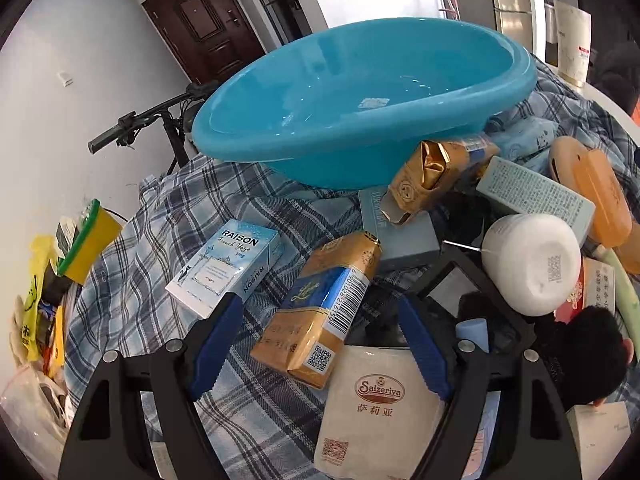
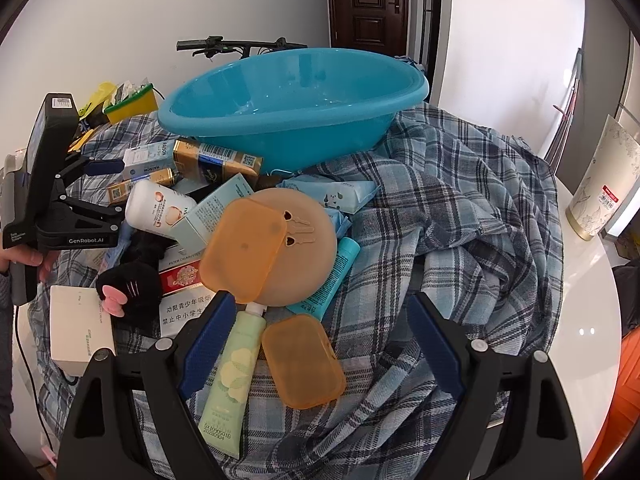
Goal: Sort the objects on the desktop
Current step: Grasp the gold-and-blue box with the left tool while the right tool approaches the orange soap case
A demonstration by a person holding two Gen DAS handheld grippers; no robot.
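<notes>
Hovering over the cluttered plaid cloth (image 2: 460,200), both grippers' fingers spread wide, left gripper (image 1: 320,344) straddling a gold carton (image 1: 320,308), untouched.

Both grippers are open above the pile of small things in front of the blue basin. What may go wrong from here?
1. The gold cigarette pack leans on the beige Saizeriya packet; the open left gripper may pinch both.
2. The small orange plastic case lies against the pale green tube, so the open right gripper may drag the tube.
3. The blue plastic basin sits tilted on the rumpled plaid cloth and could rock.
</notes>
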